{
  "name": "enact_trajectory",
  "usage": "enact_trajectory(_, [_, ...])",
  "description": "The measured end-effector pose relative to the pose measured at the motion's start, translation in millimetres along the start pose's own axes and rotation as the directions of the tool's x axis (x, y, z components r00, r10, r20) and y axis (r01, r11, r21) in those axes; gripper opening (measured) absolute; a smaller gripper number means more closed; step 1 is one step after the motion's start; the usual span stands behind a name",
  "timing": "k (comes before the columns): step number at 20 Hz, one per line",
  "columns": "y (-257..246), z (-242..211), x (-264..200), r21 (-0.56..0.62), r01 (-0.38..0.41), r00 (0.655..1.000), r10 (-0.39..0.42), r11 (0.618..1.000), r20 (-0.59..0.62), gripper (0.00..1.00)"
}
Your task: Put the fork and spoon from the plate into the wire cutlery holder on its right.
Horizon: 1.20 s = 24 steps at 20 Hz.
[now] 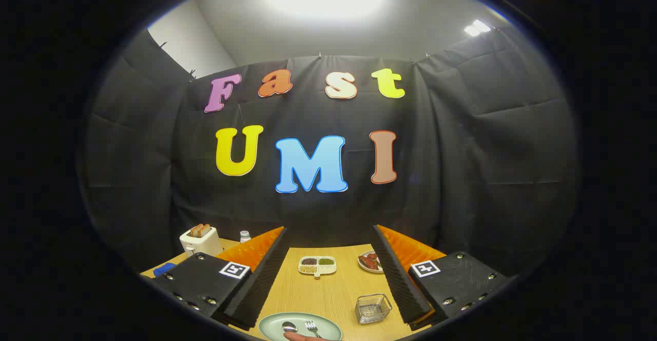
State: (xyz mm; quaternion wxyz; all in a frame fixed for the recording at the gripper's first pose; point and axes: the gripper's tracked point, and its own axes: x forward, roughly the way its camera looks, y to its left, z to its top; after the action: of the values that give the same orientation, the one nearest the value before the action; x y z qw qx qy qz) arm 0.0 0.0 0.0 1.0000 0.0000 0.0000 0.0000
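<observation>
Nearest, a fingertip [306, 336] is lying at the near edge of the round pale green plate [272, 325], where the metal spoon [289, 326] and metal fork [311, 325] are resting side by side. The claw [328, 289] is hovering above with its fingers spread wide, gripping nothing. On the worktop [328, 292], the small wire cutlery holder [373, 308] is sitting just right of the plate. Farther back a divided dish of grains [317, 265] and a white toaster [200, 239] are standing. I judge the task unstarted: next, the claw needs lowering onto one utensil.
</observation>
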Motion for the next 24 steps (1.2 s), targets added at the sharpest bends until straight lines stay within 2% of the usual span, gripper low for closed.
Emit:
enact_trajectory(15, [1, -6, 6, -0.031, 0.002, 1.0, -0.003, 1.0, -0.004, 0.99])
enact_trajectory(24, [2, -40, 16, -0.05, -0.021, 0.993, 0.015, 0.999, -0.115, 0.99])
